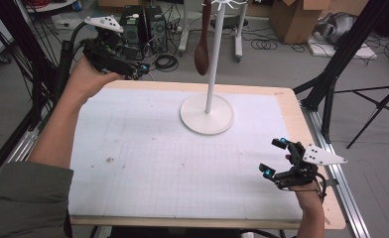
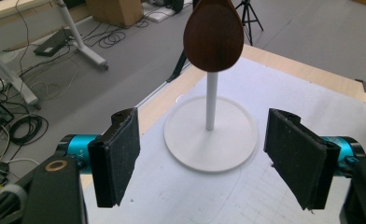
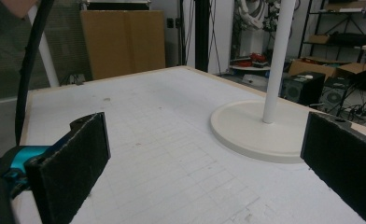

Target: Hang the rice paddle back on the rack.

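A dark wooden spoon (image 1: pixel 201 52) hangs bowl-down from a white rack with a thin pole and a round base (image 1: pixel 206 115), standing at the back middle of the table. My left gripper (image 1: pixel 140 69) is raised over the table's far left corner, pointing toward the spoon. In the left gripper view the spoon bowl (image 2: pixel 213 39) hangs ahead of my left gripper (image 2: pixel 202 116), whose jaws stand open and hold nothing. My right gripper (image 1: pixel 273 157) rests low at the table's right front, open and empty. The right gripper view has the rack base (image 3: pixel 260 128) beyond my right gripper (image 3: pixel 208 123).
A white gridded mat (image 1: pixel 158 163) covers the wooden table top. Black frame legs (image 1: pixel 339 54) stand off the table's right back corner. Cables, computer cases (image 1: pixel 143 25) and cardboard boxes (image 1: pixel 294 20) lie on the floor behind.
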### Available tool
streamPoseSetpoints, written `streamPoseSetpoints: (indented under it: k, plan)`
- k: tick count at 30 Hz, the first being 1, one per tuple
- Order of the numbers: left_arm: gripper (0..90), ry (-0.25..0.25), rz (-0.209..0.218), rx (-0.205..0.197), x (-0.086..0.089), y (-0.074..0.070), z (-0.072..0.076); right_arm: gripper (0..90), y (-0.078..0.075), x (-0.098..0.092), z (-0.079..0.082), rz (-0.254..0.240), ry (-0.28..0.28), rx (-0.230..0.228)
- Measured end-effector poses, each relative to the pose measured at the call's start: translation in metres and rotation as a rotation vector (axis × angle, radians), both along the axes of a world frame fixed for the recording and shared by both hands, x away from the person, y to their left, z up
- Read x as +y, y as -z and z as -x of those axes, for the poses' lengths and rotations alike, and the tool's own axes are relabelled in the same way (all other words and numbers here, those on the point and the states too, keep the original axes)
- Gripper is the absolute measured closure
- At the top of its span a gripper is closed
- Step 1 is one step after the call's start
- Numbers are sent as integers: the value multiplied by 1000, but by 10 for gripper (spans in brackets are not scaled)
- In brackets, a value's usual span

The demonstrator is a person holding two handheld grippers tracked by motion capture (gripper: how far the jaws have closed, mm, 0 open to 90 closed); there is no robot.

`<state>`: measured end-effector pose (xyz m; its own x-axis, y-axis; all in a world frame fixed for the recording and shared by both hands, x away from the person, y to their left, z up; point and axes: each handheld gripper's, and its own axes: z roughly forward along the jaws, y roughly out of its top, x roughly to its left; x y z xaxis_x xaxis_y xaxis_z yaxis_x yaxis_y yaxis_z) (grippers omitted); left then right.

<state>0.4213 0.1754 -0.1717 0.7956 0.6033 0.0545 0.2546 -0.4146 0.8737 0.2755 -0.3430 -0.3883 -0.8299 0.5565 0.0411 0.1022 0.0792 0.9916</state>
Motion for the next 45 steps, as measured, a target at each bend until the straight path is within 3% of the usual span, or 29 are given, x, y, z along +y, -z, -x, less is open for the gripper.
streamPoseSetpoints:
  k: [13,27,31,37,45]
  plan:
    - [215,-25,7,13,36,26,29,5,-2,5,0,-3,2,-11]
    - [215,-84,85,-21,93,63,73,5,-1,15,-2,14,-9,-6]
    - [215,-79,110,-55,102,75,89,5,0,17,-3,18,-12,-8]
    - [215,-82,167,-73,114,101,109,5,-1,16,-2,11,1,-10]
    - [215,-25,209,-92,126,128,127,5,-3,14,2,-4,6,-17]
